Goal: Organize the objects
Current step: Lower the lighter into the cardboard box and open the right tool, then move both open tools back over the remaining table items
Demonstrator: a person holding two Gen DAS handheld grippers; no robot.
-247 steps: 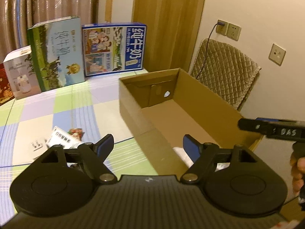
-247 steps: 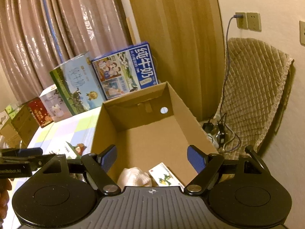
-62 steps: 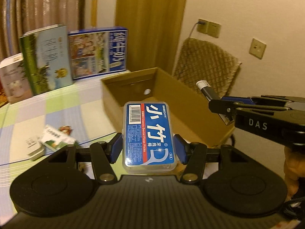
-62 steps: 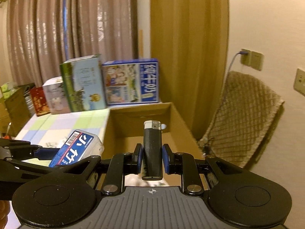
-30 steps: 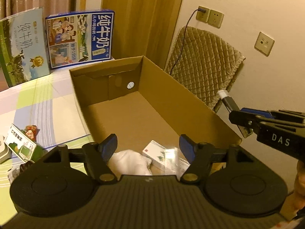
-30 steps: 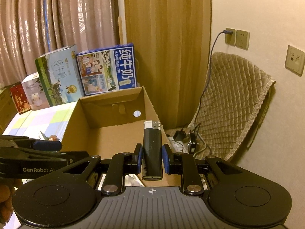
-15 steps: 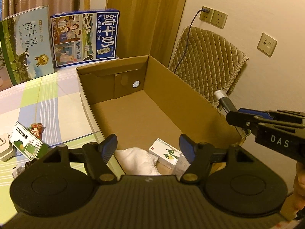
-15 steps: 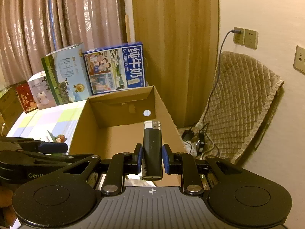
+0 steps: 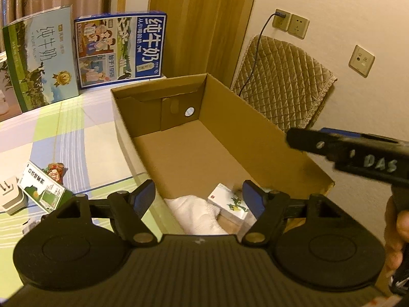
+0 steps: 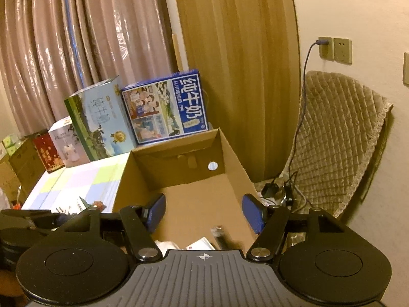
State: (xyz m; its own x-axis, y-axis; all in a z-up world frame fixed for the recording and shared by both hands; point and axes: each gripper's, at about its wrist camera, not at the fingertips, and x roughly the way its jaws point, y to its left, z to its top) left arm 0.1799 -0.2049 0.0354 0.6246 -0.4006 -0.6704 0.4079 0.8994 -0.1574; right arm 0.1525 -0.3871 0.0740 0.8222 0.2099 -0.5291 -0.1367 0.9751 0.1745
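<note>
Both tongs, left [image 9: 199, 196] and right [image 10: 203, 211], are opening, nothing between them; the lighter [image 10: 219, 236] lies blurred in the cardboard box [image 9: 255, 125] below the right tongs. "DAS" marks the right tongs; milk cartons [image 9: 120, 50] stand on the checked table [image 9: 76, 133] beyond.

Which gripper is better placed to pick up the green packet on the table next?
Left. The left gripper is empty and the green packet lies beside it; the right gripper, jaws opening, hangs over the cardboard box.

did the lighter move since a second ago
Yes. It left the right gripper, whose jaws are opening, and dropped: the lighter now shows blurred low inside the cardboard box.
</note>
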